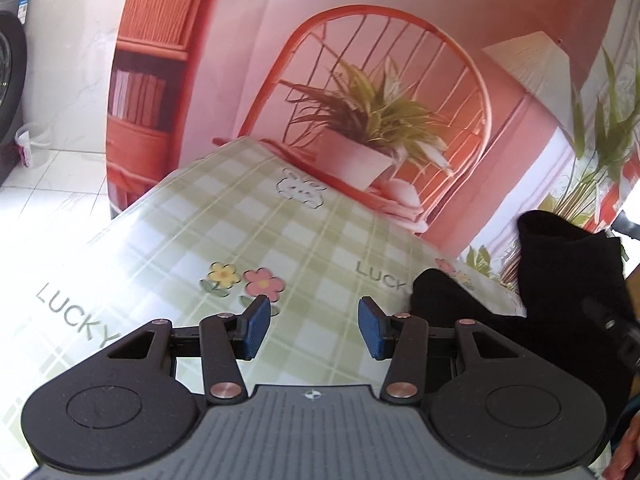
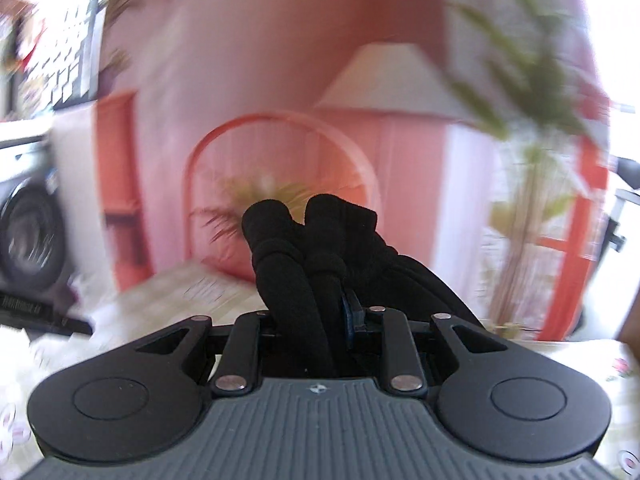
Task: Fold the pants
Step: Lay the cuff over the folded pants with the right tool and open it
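Right now my left gripper [image 1: 314, 328] hangs released with nothing between its blue pads [image 1: 256, 326], above a table [image 1: 168, 248] covered in a green checked cloth printed with flowers and "LUCKY", before a pink backdrop [image 1: 248, 20] picturing a chair and potted plant, white floor tiles [image 1: 52, 184] to one side. My right gripper [image 2: 312, 320] is clenched on the pants [image 2: 304, 248], black and bunched into thick rolls rising past its fingers; from the left camera they hang dark over the table's right edge.
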`<state>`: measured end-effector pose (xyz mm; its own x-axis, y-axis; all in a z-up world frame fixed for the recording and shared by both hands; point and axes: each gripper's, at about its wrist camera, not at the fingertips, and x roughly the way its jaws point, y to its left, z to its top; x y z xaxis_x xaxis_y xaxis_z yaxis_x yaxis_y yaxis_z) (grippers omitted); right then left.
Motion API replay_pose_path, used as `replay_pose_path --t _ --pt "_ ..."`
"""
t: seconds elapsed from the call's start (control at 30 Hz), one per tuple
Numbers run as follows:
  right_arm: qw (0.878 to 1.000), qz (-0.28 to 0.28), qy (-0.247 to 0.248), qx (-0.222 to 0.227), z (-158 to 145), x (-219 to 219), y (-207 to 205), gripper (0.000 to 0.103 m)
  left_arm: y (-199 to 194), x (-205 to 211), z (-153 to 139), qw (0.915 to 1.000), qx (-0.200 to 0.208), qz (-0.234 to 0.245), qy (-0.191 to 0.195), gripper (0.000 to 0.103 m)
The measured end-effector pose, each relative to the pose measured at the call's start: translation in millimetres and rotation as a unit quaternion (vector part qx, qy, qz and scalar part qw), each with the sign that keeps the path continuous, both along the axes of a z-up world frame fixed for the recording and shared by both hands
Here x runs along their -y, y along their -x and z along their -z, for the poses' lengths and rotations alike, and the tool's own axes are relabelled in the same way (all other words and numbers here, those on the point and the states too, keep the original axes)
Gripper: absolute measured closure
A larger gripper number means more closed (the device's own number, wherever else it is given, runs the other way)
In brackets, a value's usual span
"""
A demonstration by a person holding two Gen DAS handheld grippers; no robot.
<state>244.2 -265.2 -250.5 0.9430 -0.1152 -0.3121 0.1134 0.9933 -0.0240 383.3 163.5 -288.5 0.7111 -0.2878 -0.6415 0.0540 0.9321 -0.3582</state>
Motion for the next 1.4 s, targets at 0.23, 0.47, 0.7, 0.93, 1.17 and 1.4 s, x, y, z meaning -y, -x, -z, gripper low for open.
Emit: replay_pose_path --t 0.23,0.47,0.7,0.93,1.17,1.4 --pt "0.986 -0.092 0.086 -0.112 51 -67 -13 0.080 0 -2 10 0.9999 -0.009 0.014 0.005 0.053" --pt "0.973 -0.107 0.103 -0.175 70 -72 -19 0.075 -2 14 13 0.9992 -0.013 0.037 0.004 0.053" --pt "0.976 -0.141 0.044 -0.162 52 -59 12 0.053 -7 64 -5 0.9949 0.011 0.100 -0.001 0.053" --pt "0.991 -0.063 -0.013 -0.117 34 10 61 0.054 -11 125 1 0.9849 -0.017 0.172 0.007 0.051" --pt "0.990 0.029 -0.079 -0.115 48 76 79 0.054 -10 154 20 0.9829 -0.029 0.172 -0.060 0.049" --pt "0.983 0.054 -0.130 -0.118 60 98 86 0.054 -6 143 4 0.9839 -0.017 0.171 -0.048 0.091"
